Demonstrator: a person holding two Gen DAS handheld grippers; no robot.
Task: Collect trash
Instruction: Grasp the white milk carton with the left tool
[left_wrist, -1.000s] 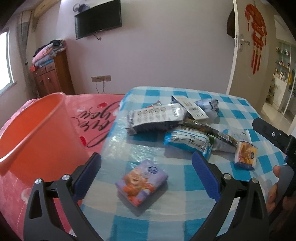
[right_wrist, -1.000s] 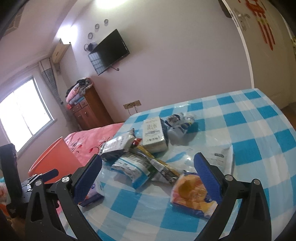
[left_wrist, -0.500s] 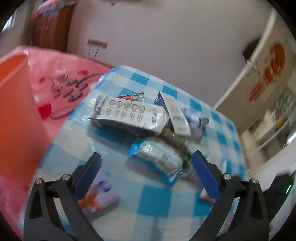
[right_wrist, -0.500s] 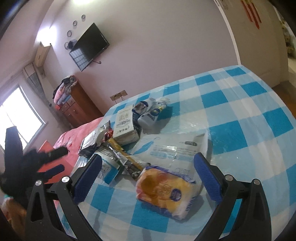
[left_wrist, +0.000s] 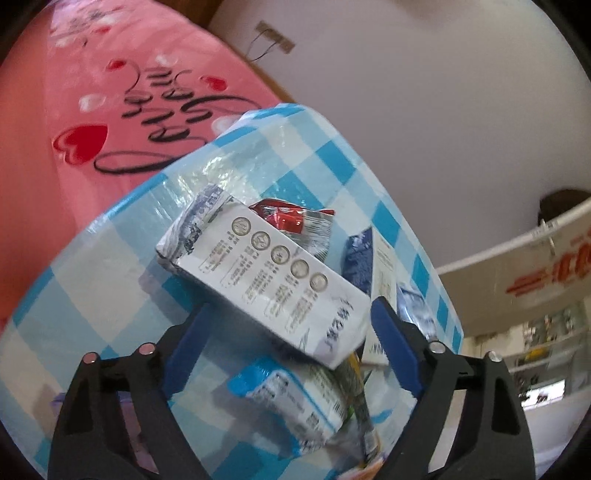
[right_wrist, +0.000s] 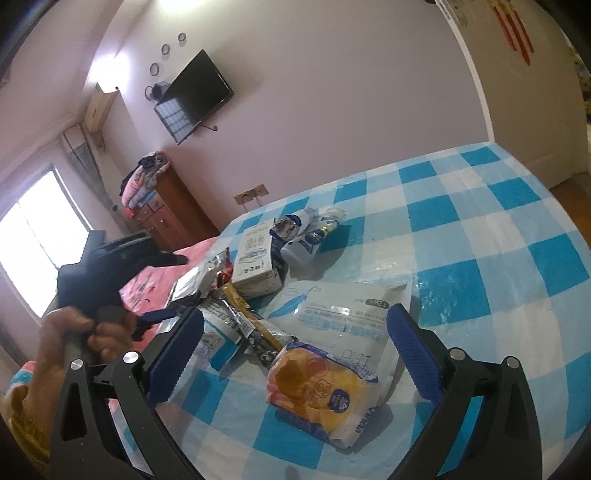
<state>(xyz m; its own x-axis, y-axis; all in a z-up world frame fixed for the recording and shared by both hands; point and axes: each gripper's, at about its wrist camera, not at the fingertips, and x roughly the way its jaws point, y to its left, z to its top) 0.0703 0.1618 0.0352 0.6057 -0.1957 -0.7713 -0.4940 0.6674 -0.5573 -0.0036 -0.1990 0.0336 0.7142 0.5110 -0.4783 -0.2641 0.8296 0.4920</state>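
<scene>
Your left gripper (left_wrist: 286, 347), jaws wide apart and holding nothing, frames a grey-white carton (left_wrist: 266, 280) in the litter heaped near the left edge of the checked tablecloth (right_wrist: 491, 236). Your right gripper (right_wrist: 295, 360), jaws likewise spread, frames a yellow tissue pack (right_wrist: 317, 391) near the front edge.

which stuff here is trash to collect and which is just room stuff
Part of the job:
- white carton
- blue-and-white wrapper
- red foil packet
- yellow tissue pack
- flat white bag
- plastic bottles
- left claw, right claw, both open

Just lying about:
- wall TV
- wooden dresser
- pink bedspread
</scene>
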